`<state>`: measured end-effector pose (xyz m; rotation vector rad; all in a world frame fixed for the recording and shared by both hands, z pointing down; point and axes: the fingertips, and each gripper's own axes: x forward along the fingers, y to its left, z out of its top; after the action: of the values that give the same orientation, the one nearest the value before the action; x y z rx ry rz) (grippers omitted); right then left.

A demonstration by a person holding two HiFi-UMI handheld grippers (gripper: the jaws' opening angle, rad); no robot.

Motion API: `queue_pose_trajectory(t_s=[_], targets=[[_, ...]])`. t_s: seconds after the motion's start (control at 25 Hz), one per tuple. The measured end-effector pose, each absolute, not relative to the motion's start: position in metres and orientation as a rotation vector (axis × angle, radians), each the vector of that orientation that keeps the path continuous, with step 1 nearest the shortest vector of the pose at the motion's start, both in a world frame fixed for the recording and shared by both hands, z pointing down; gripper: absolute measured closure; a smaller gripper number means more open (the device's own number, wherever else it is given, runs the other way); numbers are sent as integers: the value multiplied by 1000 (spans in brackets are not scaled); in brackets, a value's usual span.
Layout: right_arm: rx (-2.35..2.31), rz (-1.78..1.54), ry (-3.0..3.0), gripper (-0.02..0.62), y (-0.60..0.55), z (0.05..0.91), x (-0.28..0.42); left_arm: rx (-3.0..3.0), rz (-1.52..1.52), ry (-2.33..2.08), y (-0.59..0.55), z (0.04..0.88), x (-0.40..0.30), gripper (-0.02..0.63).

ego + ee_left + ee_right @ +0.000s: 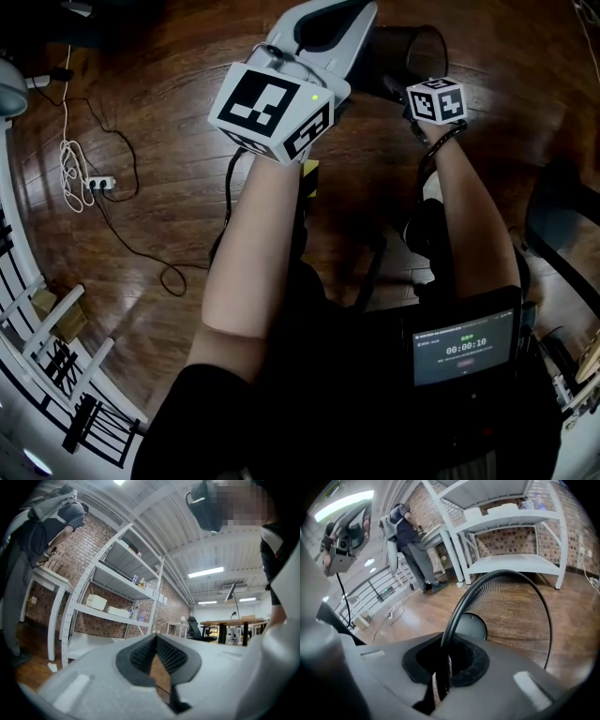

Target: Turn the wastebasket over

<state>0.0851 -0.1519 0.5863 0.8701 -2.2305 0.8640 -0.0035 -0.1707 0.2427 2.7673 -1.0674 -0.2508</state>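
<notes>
The right gripper [444,663] was clamped on the black rim of the mesh wastebasket [513,616] — the basket was tipped on its side over the wooden floor [417,616], mouth toward the gripper. The left gripper [156,639] was empty — jaw tips together, nothing between them.
</notes>
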Motion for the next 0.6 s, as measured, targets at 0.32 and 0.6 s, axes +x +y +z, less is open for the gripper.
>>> queue_pose_trajectory(t_s=[0.32, 0.6], targets=[[510, 374, -1951, 575, -134, 619, 90, 2741, -259, -1082, -174, 245, -5, 604], [284, 13, -1743, 575, -108, 635, 73, 2724, -262, -1088, -176, 245, -8, 604]])
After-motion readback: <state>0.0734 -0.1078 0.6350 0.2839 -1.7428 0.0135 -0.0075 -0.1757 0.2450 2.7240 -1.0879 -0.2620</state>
